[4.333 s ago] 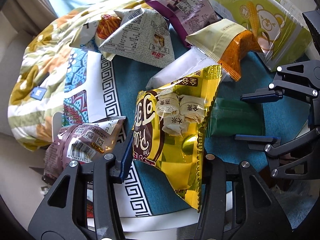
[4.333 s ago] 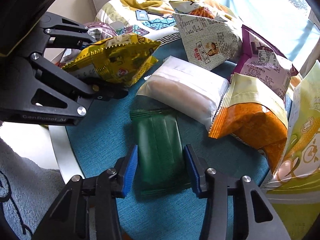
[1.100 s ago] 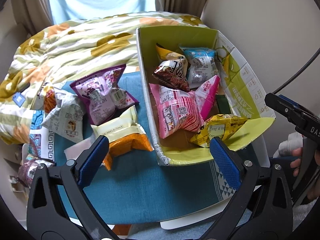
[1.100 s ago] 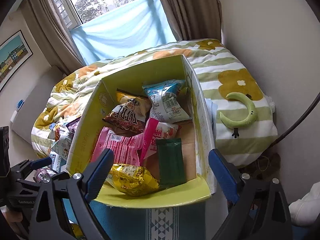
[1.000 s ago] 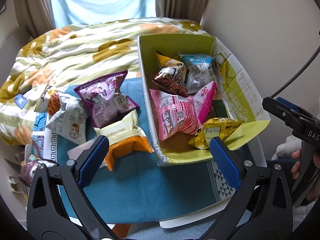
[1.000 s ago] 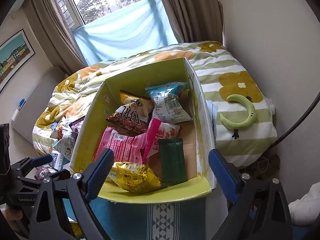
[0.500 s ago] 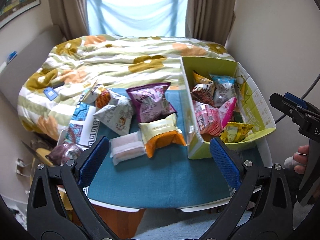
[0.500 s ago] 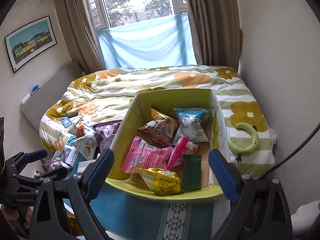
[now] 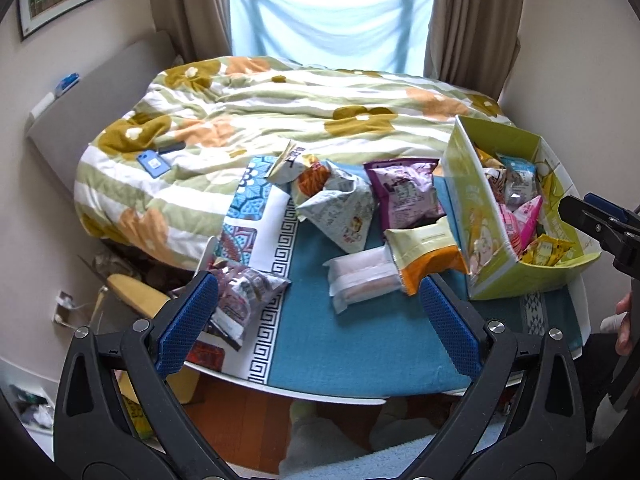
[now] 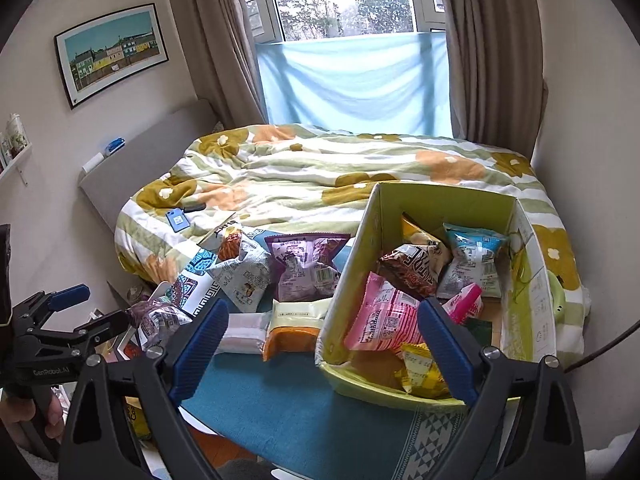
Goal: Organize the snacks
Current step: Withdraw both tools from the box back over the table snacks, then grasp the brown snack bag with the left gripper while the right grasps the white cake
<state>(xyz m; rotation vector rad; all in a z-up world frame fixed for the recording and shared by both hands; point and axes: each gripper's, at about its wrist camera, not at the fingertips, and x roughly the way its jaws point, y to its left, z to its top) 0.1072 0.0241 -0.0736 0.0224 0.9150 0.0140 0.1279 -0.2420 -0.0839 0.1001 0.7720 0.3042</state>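
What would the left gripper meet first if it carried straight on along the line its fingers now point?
Probably the white wrapped packet on the teal tablecloth, or the bare cloth just before it. The left gripper is open and empty, pointing down at it; depth is uncertain.

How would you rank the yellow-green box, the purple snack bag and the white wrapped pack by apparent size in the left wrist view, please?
1. yellow-green box, clearly largest.
2. purple snack bag.
3. white wrapped pack, close to the purple bag, and it lies nearer the camera, so the last two are unsure.
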